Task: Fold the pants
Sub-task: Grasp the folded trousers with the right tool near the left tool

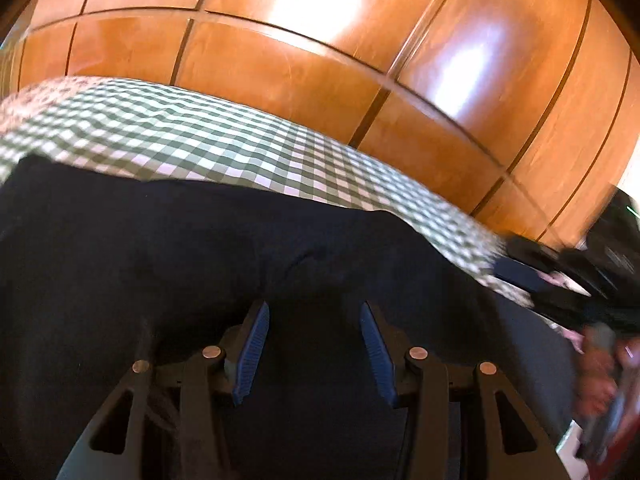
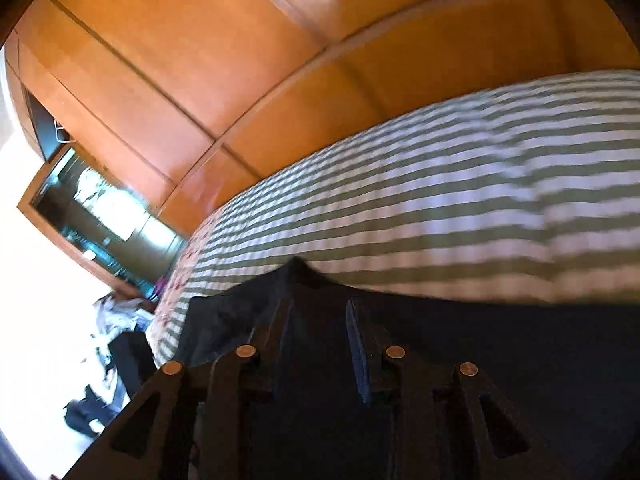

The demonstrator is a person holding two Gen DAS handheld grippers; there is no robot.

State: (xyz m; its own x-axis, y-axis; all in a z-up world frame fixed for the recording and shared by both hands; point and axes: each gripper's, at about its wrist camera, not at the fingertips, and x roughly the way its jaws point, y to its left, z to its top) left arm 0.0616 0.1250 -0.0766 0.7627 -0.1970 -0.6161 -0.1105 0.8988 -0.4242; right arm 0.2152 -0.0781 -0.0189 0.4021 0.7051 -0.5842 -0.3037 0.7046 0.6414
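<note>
Early in the fold, by my read. Dark pants (image 1: 200,248) lie spread on the checked bed cover (image 1: 168,136), filling the view from 3 to 9 o'clock. Left claw (image 1: 314,316) is apart, over the cloth, gripping nothing. Right claw (image 2: 320,312) is clamped on a pants edge, peak at 12 o'clock. No finished fold visible; folds left to do.
</note>
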